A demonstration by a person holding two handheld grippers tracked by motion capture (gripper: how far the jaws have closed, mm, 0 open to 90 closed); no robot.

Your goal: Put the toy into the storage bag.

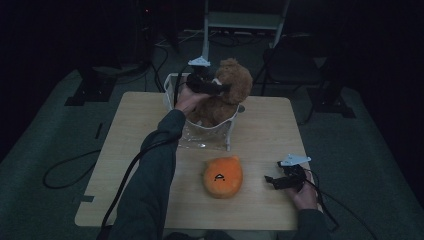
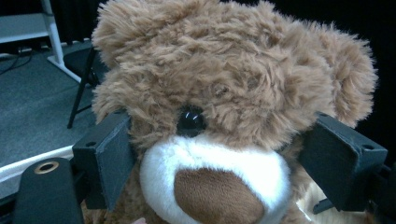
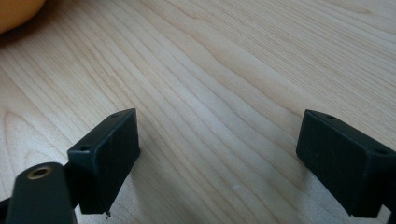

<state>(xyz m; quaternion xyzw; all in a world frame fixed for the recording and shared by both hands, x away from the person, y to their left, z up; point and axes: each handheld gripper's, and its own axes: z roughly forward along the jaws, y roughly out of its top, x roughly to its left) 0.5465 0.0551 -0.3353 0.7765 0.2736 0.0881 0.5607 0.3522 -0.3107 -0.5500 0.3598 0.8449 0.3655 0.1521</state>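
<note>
Black jaws of left gripper (image 2: 219,154) spread wide astride teddy bear (image 2: 224,93) face, pads flanking muzzle, apparently released | bear upright in clear bin (image 1: 210,135) at table (image 1: 270,130) far edge | right gripper (image 1: 274,182) open, empty, idle beside orange plush (image 1: 223,176)

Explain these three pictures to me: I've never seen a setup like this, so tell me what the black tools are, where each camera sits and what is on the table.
A person sits at a wooden table with a hand-held two-jaw gripper in each hand. The high view looks down from above; the other two cameras ride on the grippers and look along their black jaws. The left gripper is at the head of a brown teddy bear that sits in a clear container; its jaws flank the face, and whether the pads press the fur is unclear. The right gripper rests open over bare wood, holding nothing. An orange plush lies on the table between the arms.
</note>
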